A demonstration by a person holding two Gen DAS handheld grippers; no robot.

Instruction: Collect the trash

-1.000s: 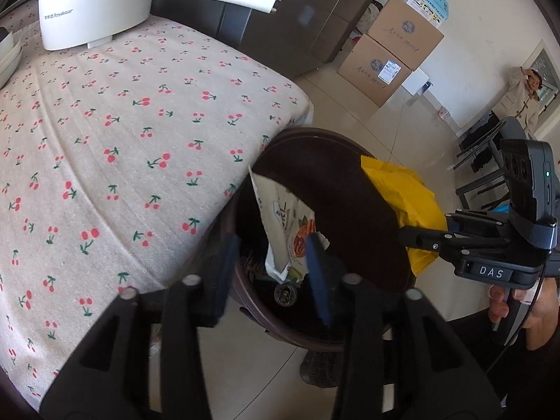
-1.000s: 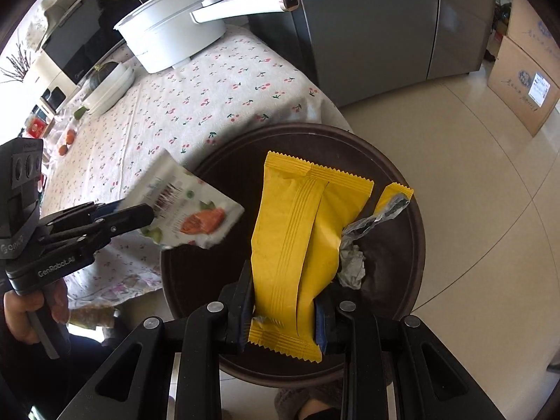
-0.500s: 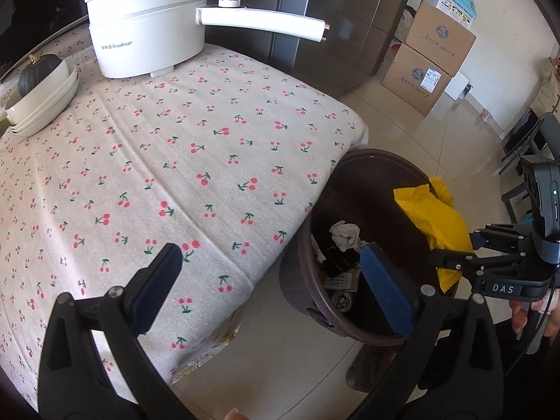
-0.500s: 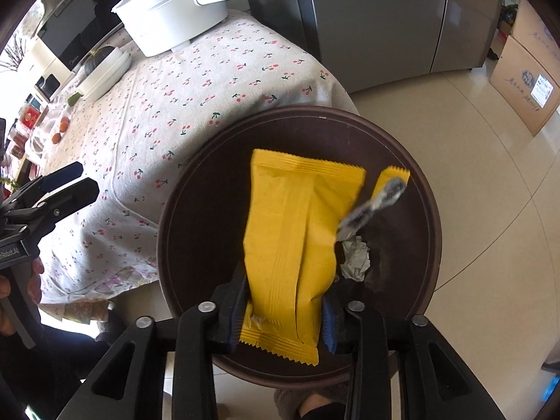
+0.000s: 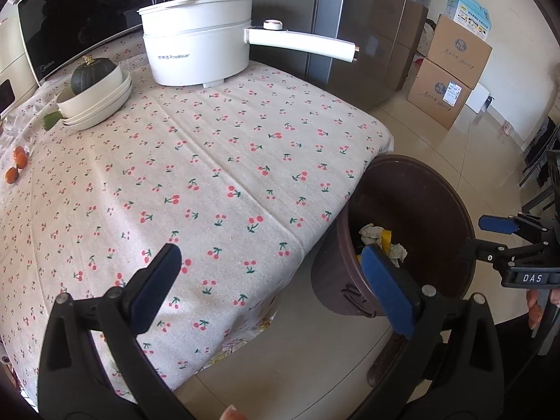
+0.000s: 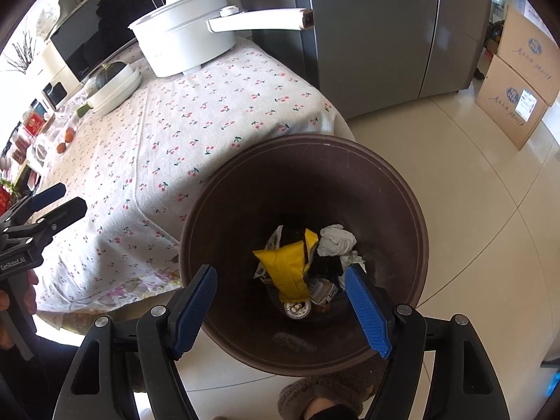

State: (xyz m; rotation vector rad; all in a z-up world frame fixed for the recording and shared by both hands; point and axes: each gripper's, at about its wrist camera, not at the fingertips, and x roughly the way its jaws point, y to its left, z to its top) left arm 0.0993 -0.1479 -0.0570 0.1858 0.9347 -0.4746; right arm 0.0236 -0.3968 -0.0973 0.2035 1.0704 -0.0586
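Observation:
A dark brown trash bin [image 6: 392, 189] stands on the floor at the table's corner; it also shows in the left wrist view [image 5: 451, 196]. Inside lie a yellow snack packet [image 6: 288, 267], crumpled white paper [image 6: 336, 239], other wrappers and a can. My right gripper [image 6: 281, 306] is open and empty above the bin's near rim; it shows in the left wrist view [image 5: 500, 236] at the right edge. My left gripper [image 5: 273, 288] is open and empty over the table's front corner, left of the bin; it shows in the right wrist view [image 6: 57, 199].
The table wears a cherry-print cloth [image 5: 210, 161]. At its back stand a white electric pot [image 5: 199, 52] with a long handle, stacked white bowls holding a dark squash [image 5: 94, 94], and small oranges [image 5: 15, 164]. A grey fridge [image 6: 378, 35] and cardboard boxes [image 5: 451, 73] stand beyond on the tiled floor.
My left gripper opened, dropped the printed wrapper into the bin and drew back over the table. My right gripper opened and the yellow packet fell into the bin.

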